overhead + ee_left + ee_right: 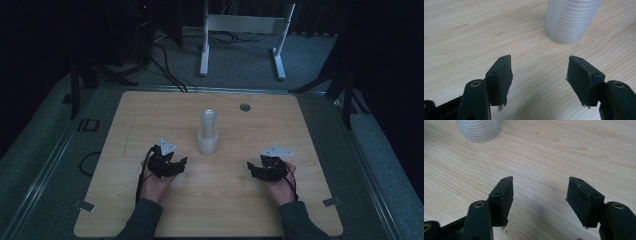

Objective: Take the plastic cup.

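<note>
On the wooden table point(150, 115), a white ribbed stack of cups point(208, 132) stands upright at centre. Left gripper point(176, 165) and right gripper point(256, 170) rest near it, either side, jaws spread wide, holding nothing.

high view: fixed above the near edge of the wooden table point(150, 115), looking forward and down, far off. gripper views: low and close over the tabletop, aimed along each pair of jaws, both catching the ribbed white stack of cups point(570, 20) from opposite sides.
</note>
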### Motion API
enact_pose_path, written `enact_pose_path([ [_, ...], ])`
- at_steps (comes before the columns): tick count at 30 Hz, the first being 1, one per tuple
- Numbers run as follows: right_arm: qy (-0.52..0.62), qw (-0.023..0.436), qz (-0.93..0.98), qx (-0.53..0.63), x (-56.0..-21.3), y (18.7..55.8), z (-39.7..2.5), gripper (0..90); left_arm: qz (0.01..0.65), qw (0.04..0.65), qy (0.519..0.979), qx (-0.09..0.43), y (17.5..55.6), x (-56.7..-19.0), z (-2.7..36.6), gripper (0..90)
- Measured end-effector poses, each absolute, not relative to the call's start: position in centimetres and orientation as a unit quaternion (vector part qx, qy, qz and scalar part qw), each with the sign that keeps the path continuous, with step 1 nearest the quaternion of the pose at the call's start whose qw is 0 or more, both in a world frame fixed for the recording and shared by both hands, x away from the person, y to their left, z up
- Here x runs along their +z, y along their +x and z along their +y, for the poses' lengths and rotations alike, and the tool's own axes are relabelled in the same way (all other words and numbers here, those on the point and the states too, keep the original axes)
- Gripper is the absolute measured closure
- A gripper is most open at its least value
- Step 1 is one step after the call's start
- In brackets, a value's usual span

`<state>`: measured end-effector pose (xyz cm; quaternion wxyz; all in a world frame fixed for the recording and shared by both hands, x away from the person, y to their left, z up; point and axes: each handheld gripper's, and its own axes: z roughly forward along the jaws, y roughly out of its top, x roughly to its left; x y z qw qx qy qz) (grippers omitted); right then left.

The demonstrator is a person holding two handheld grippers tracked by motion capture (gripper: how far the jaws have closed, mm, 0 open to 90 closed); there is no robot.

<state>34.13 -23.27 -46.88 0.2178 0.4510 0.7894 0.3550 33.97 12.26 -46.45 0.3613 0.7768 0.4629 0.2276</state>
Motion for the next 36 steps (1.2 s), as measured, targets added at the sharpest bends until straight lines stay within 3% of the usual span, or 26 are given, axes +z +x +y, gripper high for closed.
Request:
enact_pose_path([
  [5, 0.441, 0.22, 0.794, 0.356, -46.3, 34.2, -22.7, 37.7, 0.461, 0.363, 0.78, 0.218, 34.4, -46.3, 11.9, 41.6],
  [18, 0.418, 0.217, 0.799, 0.374, -44.7, 34.9, -21.2, 37.7, 0.457, 0.392, 0.771, 0.207, 35.3, -46.3, 11.4, 42.7],
  [23, 0.407, 0.216, 0.8, 0.384, -43.7, 35.3, -20.4, 37.7, 0.435, 0.397, 0.777, 0.223, 35.4, -45.7, 10.8, 38.5],
  [30, 0.386, 0.215, 0.807, 0.391, -42.3, 36.1, -18.6, 35.0, 0.43, 0.422, 0.772, 0.201, 36.0, -45.0, 10.3, 39.9],
  [36, 0.364, 0.219, 0.814, 0.396, -40.8, 36.8, -17.2, 31.0, 0.433, 0.425, 0.772, 0.19, 36.4, -44.8, 10.0, 35.4],
])
